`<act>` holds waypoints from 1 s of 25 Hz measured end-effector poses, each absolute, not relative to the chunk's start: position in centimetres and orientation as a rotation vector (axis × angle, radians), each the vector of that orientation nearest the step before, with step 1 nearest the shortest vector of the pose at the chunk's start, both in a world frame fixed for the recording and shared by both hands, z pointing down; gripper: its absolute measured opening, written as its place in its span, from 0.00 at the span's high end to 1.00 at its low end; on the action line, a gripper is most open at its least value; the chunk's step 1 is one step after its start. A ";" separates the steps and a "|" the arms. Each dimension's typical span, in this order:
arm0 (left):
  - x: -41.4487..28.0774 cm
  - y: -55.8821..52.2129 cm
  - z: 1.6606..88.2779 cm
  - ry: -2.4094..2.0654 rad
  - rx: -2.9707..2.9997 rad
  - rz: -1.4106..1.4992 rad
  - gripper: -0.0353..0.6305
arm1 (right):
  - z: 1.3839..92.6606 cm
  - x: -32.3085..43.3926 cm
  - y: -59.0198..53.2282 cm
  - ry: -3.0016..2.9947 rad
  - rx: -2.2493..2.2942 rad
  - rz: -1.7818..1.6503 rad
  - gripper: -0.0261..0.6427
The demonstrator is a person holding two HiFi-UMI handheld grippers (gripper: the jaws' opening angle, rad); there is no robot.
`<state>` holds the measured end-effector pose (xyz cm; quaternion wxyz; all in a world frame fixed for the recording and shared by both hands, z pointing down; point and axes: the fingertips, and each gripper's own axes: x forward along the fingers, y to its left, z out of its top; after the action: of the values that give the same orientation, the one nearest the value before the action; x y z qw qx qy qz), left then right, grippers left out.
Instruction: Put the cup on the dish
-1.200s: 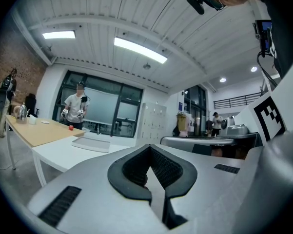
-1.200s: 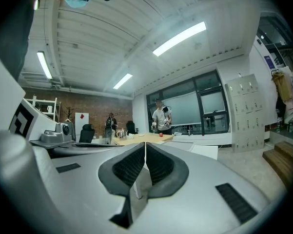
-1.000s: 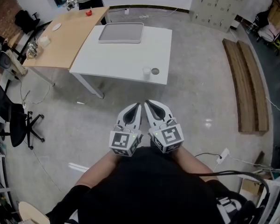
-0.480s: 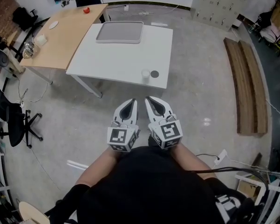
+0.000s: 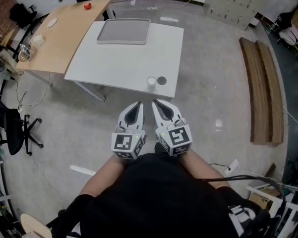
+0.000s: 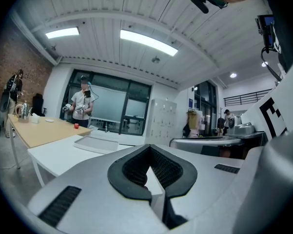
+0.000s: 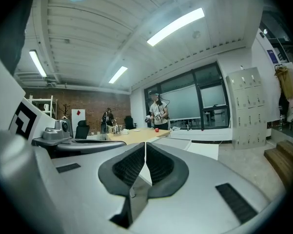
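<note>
White rectangular table (image 5: 119, 63) is brought nearer now, left gripper (image 5: 138, 103) and right gripper (image 5: 154, 103) are held pressed together, empty, so one's best spread before the small white cup (image 5: 151, 82) is reached.

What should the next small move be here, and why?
Probably bring the right gripper forward toward the cup, opening it: it and the left gripper are shut, empty and short of the white table, where the cup stands beside the dish.
</note>
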<state>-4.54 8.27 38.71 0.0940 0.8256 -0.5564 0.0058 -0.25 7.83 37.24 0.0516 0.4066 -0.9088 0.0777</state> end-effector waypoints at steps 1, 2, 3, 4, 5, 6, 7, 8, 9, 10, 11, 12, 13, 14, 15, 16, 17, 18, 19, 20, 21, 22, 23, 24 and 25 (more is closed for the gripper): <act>-4.4 7.6 38.8 -1.651 2.449 0.021 0.94 | 37.6 0.0 7.1 -2.761 1.239 0.222 0.94; -4.3 6.8 38.9 -1.651 2.447 0.025 0.94 | 37.9 0.3 6.4 -2.753 1.240 0.202 0.94; -4.2 6.1 39.1 -1.652 2.443 0.027 0.94 | 38.2 0.6 5.6 -2.747 1.239 0.190 0.94; -4.1 5.4 39.2 -1.655 2.437 0.027 0.94 | 38.3 0.8 4.8 -2.744 1.237 0.190 0.94; -4.0 4.5 39.3 -1.659 2.429 0.026 0.94 | 38.3 0.9 3.9 -2.742 1.234 0.201 0.94; -3.9 3.7 39.4 -1.662 2.422 0.026 0.94 | 38.2 0.9 3.0 -2.742 1.231 0.214 0.94; -3.8 3.0 39.6 -1.663 2.417 0.028 0.94 | 38.2 1.0 2.1 -2.744 1.231 0.221 0.94; -3.7 2.3 39.8 -1.665 2.413 0.032 0.94 | 38.5 1.1 1.3 -2.746 1.231 0.220 0.94; -3.6 1.6 39.9 -1.666 2.410 0.038 0.94 | 38.9 1.3 0.6 -2.748 1.227 0.221 0.94; -3.5 0.9 40.1 -1.668 2.405 0.044 0.94 | 39.1 1.3 0.0 -2.748 1.220 0.236 0.94; -3.4 0.3 40.2 -1.671 2.399 0.051 0.94 | 39.1 1.3 -0.6 -2.747 1.209 0.257 0.94; -3.3 -0.4 40.3 -1.674 2.393 0.057 0.94 | 39.0 1.3 -1.3 -2.743 1.196 0.269 0.94; -3.3 -1.0 40.3 -1.678 2.387 0.063 0.94 | 39.0 1.3 -1.9 -2.741 1.183 0.272 0.94; -3.3 -1.6 40.3 -1.681 2.381 0.068 0.94 | 38.9 1.3 -2.4 -2.741 1.172 0.273 0.94; -3.2 -2.2 40.3 -1.685 2.376 0.075 0.94 | 39.0 1.3 -3.0 -2.744 1.162 0.275 0.94; -3.2 -2.7 40.4 -1.689 2.371 0.082 0.94 | 39.0 1.3 -3.5 -2.749 1.154 0.277 0.94; -3.2 -3.2 40.4 -1.694 2.367 0.088 0.94 | 39.2 1.3 -4.0 -2.756 1.147 0.277 0.94; -3.1 -3.7 40.5 -1.699 2.365 0.092 0.94 | 39.4 1.3 -4.5 -2.764 1.141 0.273 0.94; -3.1 -4.2 40.6 -1.706 2.362 0.095 0.94 | 39.6 1.3 -4.9 -2.771 1.133 0.263 0.94; -3.1 -4.6 40.7 -1.713 2.359 0.098 0.94 | 39.8 1.4 -5.3 -2.776 1.124 0.248 0.94; -3.1 -5.0 40.8 -1.719 2.355 0.102 0.94 | 40.0 1.4 -5.6 -2.779 1.115 0.238 0.94; -3.0 -5.3 40.9 -1.725 2.351 0.106 0.94 | 40.2 1.4 -5.8 -2.783 1.108 0.239 0.94; -3.0 -5.6 41.0 -1.730 2.348 0.110 0.94 | 40.3 1.5 -6.1 -2.786 1.102 0.249 0.94; -2.9 -5.9 40.9 -1.736 2.345 0.114 0.94 | 40.4 1.5 -6.3 -2.789 1.095 0.258 0.94; -2.9 -6.2 40.8 -1.741 2.341 0.118 0.94 | 40.5 1.6 -6.6 -2.789 1.088 0.262 0.94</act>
<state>-2.86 -6.22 40.85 0.1105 0.7968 -0.5927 0.0401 1.58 -6.60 40.48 0.0681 0.3610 -0.9260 0.0869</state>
